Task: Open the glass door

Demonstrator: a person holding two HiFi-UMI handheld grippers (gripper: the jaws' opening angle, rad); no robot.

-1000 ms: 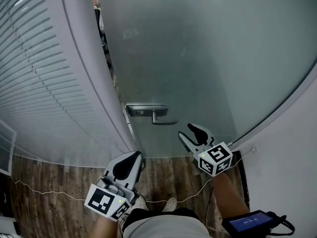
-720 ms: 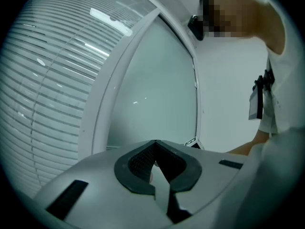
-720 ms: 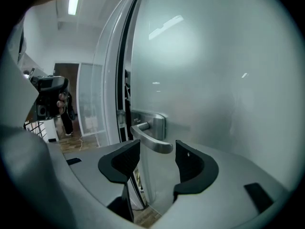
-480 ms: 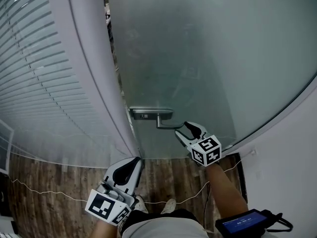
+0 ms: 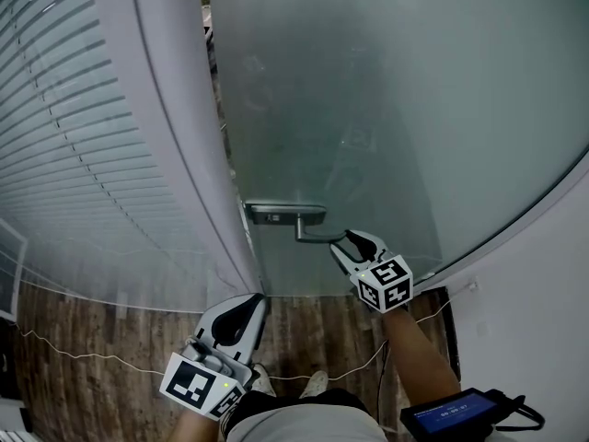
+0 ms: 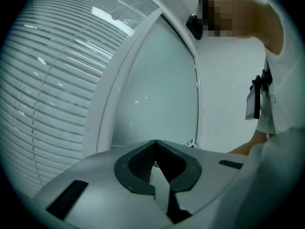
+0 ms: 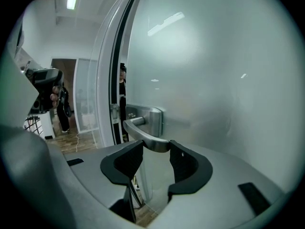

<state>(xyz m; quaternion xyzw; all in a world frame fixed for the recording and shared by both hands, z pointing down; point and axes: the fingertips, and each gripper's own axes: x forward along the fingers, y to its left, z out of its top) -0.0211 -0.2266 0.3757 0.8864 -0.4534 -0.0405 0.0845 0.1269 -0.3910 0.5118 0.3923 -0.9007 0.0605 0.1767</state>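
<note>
The frosted glass door fills the upper head view, with a metal handle plate at its left edge. From the plate a lever handle runs right. My right gripper straddles the lever's free end. In the right gripper view the lever lies between the closing jaws of that gripper, and both black tips touch it. My left gripper hangs low by the door frame, apart from the door, shut with nothing in it. Its tips meet in the left gripper view.
A white frame post stands left of the door, beside a glass panel with blinds. A white wall closes the right side. A thin cable crosses the wooden floor. A person stands beyond the door gap.
My right gripper has come from below and right of the lever up to its free end, and its jaws now sit around it. The left gripper has stayed put.
</note>
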